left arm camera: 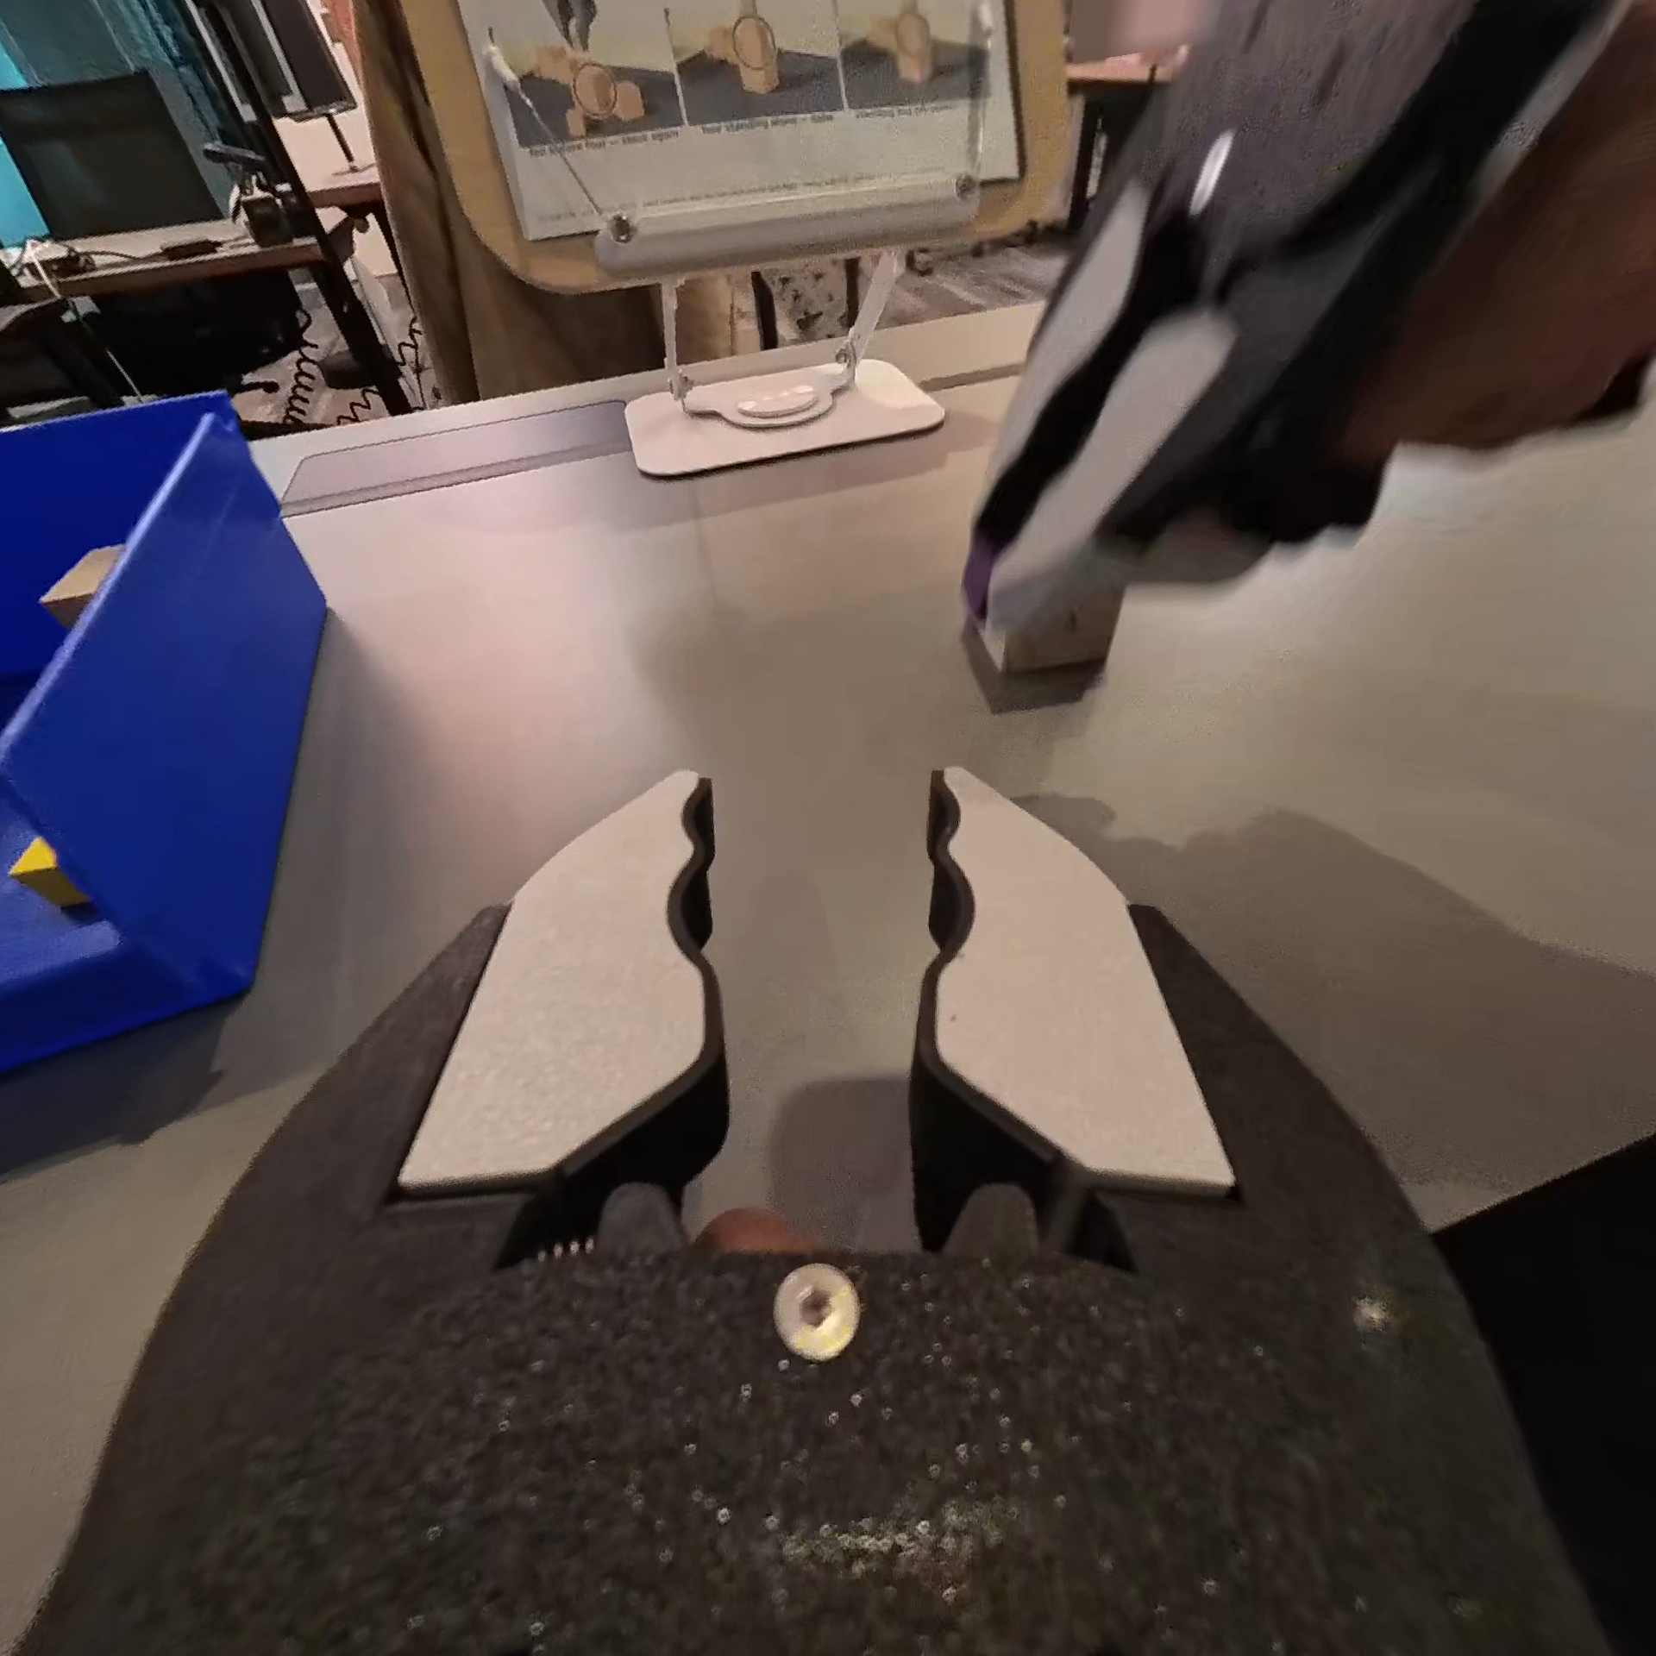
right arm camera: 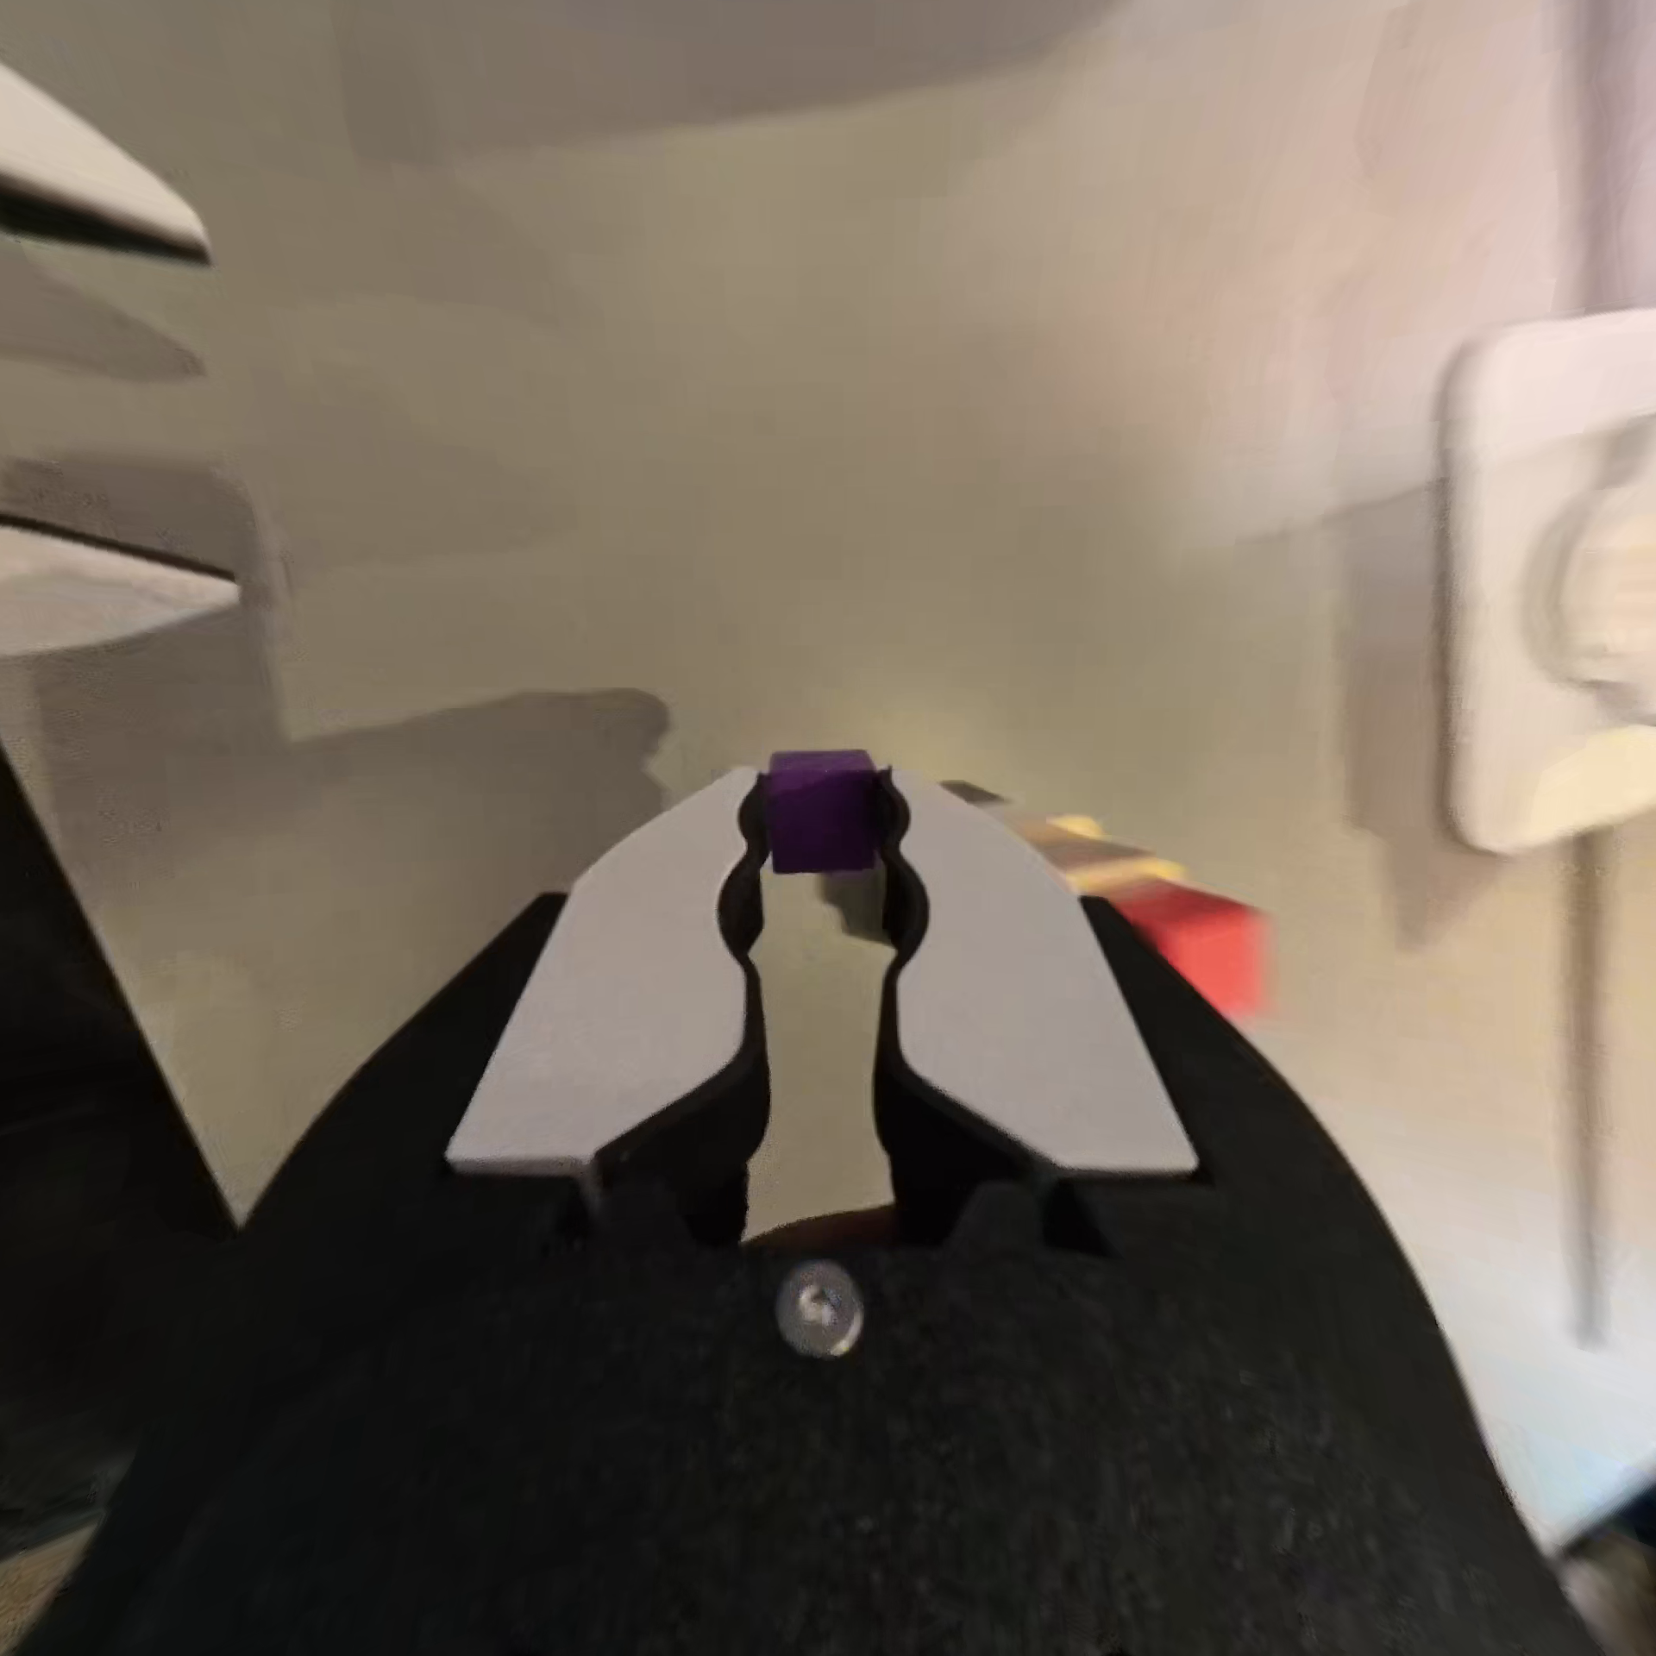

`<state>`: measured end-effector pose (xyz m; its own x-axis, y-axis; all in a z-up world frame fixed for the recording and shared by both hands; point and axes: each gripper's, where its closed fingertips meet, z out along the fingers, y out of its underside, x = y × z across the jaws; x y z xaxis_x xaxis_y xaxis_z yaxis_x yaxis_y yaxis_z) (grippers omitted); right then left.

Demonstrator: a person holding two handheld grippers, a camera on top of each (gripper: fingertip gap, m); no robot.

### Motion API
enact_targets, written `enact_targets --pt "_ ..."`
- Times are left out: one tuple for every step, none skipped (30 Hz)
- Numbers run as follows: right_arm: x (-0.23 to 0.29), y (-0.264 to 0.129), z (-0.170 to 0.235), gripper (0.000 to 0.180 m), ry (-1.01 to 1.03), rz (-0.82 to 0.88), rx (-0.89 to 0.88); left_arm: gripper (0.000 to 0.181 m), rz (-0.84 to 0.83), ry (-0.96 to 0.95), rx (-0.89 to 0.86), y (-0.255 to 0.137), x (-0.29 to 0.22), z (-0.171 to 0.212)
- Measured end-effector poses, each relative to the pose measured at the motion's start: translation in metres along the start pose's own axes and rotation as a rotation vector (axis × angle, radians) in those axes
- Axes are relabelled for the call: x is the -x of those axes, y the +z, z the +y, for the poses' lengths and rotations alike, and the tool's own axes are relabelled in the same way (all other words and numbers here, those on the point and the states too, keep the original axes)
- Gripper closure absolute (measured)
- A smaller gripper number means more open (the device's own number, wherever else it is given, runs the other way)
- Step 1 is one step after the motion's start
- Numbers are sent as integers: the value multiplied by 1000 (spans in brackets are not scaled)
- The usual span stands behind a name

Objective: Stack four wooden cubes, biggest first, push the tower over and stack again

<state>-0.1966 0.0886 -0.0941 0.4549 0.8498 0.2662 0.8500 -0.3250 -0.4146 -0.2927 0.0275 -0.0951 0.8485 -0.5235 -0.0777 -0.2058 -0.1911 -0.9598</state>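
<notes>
My right gripper (right arm camera: pixel 823 789) is shut on a small purple cube (right arm camera: pixel 820 820) held at its fingertips. In the left wrist view the right gripper (left arm camera: pixel 1004 582) is blurred at the upper right, tips down, with the purple cube (left arm camera: pixel 978 581) just above a pale wooden block (left arm camera: pixel 1062 641) on the grey table (left arm camera: pixel 627 627). A red cube (right arm camera: pixel 1210 950) and a blurred pale block (right arm camera: pixel 1107 860) lie just right of my right fingers. My left gripper (left arm camera: pixel 822 806) is open and empty, low over the table, left of and nearer than the wooden block.
A blue bin (left arm camera: pixel 179 762) stands at the left edge, holding a wooden cube (left arm camera: pixel 81 582) and a yellow cube (left arm camera: pixel 40 874). A white stand (left arm camera: pixel 784 417) carrying a picture sheet is at the table's far edge; its base (right arm camera: pixel 1523 582) shows at right.
</notes>
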Motion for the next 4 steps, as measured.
enact_targets --pt "-17 -21 -3 158 -15 40 -18 135 4 5 0 3 -2 -1" --pt "-33 -42 -6 158 -28 64 -37 136 14 8 -1 6 -5 -2" --pt "-48 -59 -8 158 -36 79 -52 135 26 10 3 9 -8 -3" --pt "-60 -73 -10 158 -52 83 -62 135 36 12 8 12 -11 -4"
